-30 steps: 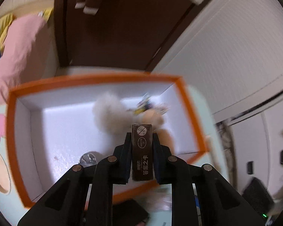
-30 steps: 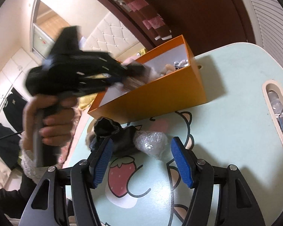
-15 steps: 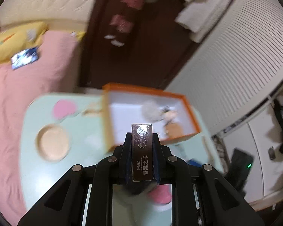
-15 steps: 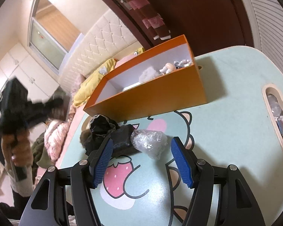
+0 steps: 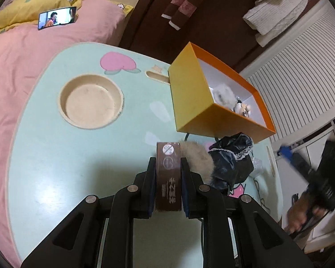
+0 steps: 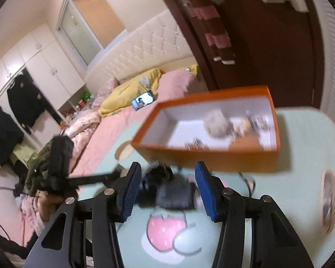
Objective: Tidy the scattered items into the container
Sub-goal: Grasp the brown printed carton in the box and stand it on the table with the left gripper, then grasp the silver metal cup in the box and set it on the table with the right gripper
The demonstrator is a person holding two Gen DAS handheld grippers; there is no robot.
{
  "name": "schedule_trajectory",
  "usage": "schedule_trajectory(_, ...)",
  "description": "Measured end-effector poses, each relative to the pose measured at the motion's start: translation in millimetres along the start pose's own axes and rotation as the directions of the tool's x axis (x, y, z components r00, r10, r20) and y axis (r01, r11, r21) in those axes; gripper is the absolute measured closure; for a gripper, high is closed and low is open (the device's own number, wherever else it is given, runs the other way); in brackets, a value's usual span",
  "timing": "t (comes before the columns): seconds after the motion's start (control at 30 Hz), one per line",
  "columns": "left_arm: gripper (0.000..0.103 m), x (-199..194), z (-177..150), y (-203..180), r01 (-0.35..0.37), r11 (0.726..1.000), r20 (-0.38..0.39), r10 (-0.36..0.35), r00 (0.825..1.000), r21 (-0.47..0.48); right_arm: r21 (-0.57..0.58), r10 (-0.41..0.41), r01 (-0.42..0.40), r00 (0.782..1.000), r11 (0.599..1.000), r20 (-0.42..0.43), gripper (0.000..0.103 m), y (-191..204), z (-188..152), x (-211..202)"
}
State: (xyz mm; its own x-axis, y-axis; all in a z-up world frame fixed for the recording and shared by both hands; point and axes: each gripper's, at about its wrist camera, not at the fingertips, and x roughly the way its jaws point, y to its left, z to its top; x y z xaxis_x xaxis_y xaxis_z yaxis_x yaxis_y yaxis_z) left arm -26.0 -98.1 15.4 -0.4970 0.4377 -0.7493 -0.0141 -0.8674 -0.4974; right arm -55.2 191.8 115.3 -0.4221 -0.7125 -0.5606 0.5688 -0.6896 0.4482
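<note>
Box: orange box (image 5: 191, 102) with a white inside, standing open on the far right part of the table, near its far edge; nothing covers its mouth.
Box contents: a grey fluffy ball (image 5: 222, 95) and a small doll (image 5: 242, 109) lie toward one end; the other end of the floor is bare white.
Left gripper (image 5: 168, 174): clamped on a brown card box (image 5: 168, 178), which stands upright between the pads, above the table and on the near side of the orange box.
Right gripper (image 6: 167, 188): blue pads apart, the jaws have just been closing; the dark pile sits between them, but the picture is blurred and I cannot tell whether the pads touch it.
Loose pile: a black bundle (image 5: 230, 163) with lace trim and a tan fur piece (image 5: 196, 158) lie together on the table just in front of the orange box's near wall; a clear plastic wrap (image 5: 256, 164) shows at the pile's right edge.
Table (image 5: 67, 160): pale green with cartoon prints; the wide left and near parts are bare, save for a round sunken cup holder (image 5: 91, 102).
Table edges: a pink bed (image 5: 22, 67) runs along the left side.
</note>
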Motion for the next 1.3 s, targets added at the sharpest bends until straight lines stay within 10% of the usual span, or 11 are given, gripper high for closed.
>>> schedule_trajectory(0.23, 0.081, 4, -13, -2, 0.027, 0.999, 0.032, -0.028, 0.999, 0.02, 0.005, -0.087, 0.09, 0.973, 0.996, -0.212, 0.053, -7, 75, 50)
schedule_trajectory(0.43, 0.07, -3, -22, 8, 0.068, 0.996, 0.161, -0.059, 0.985, -0.053, 0.045, -0.099, 0.134, 0.885, 0.99, -0.455, 0.049, -25, 83, 114)
schedule_trajectory(0.53, 0.046, -15, -24, 11, 0.015, 0.997, 0.237, 0.002, 0.971, -0.072, 0.053, -0.11, 0.164, 0.833, 0.985, -0.542, 0.048, -35, 81, 138)
schedule_trajectory(0.87, 0.037, -31, -30, 7, 0.014, 0.999, 0.356, 0.002, 0.934, -0.043, 0.052, -0.119, 0.207, 0.729, 0.977, -0.674, 0.043, -44, 78, 175)
schedule_trajectory(1.03, 0.037, -29, -28, 17, 0.051, 0.995, 0.334, -0.021, 0.942, -0.082, -0.107, -0.26, 0.251, 0.727, 0.962, -0.636, 0.071, -29, 75, 177)
schedule_trajectory(1.3, 0.037, -26, -28, 27, 0.127, 0.984, 0.318, -0.081, 0.945, -0.126, -0.046, -0.218, 0.236, 0.782, 0.971, -0.585, 0.073, -43, 78, 159)
